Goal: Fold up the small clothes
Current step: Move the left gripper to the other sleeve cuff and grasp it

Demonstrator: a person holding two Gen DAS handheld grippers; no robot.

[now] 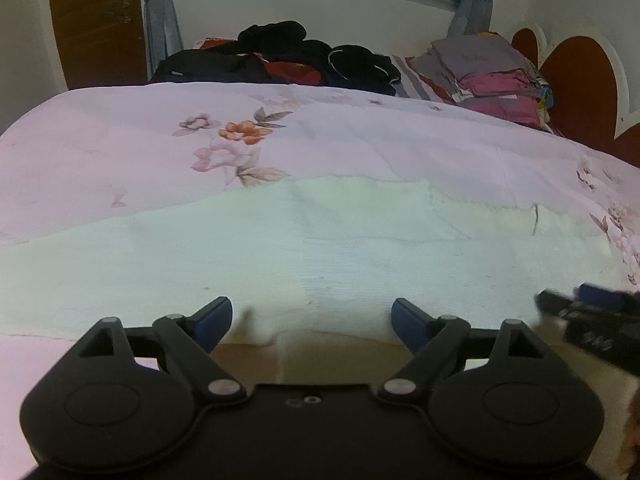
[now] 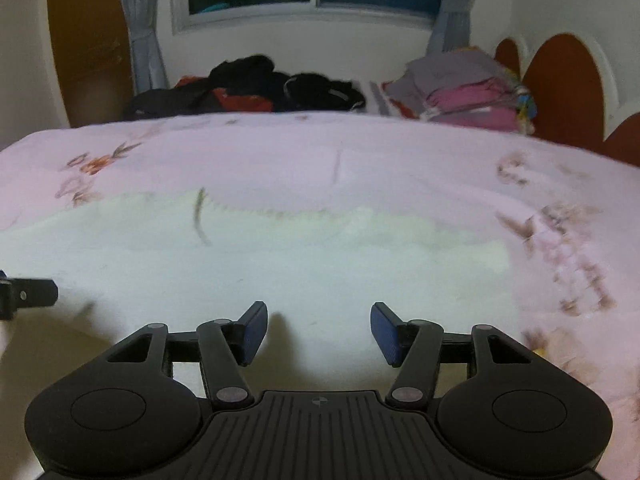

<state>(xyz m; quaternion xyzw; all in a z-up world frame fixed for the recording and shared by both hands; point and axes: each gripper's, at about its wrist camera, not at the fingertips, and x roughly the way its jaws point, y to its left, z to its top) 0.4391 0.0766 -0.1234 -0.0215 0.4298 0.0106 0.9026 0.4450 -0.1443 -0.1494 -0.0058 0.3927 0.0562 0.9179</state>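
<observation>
White cloth (image 1: 320, 248) spread flat, faintly creased, on floral bedspread (image 1: 120, 128)

The white garment (image 1: 360, 256) is matt, finely ribbed cloth on a smooth floral cotton-like bedspread (image 1: 120, 152).

Left tongs (image 1: 312, 322): matte black plastic body, two round lobed housings, linkage arms with silver pivot pins, dark blue finger pads (image 1: 214, 322); smooth centre plate with a small screw. Right tongs (image 2: 319, 330): same black linkage and silver pins, blue pads (image 2: 254, 332), ribbed centre plate bearing a small circular crosshair mark.
</observation>
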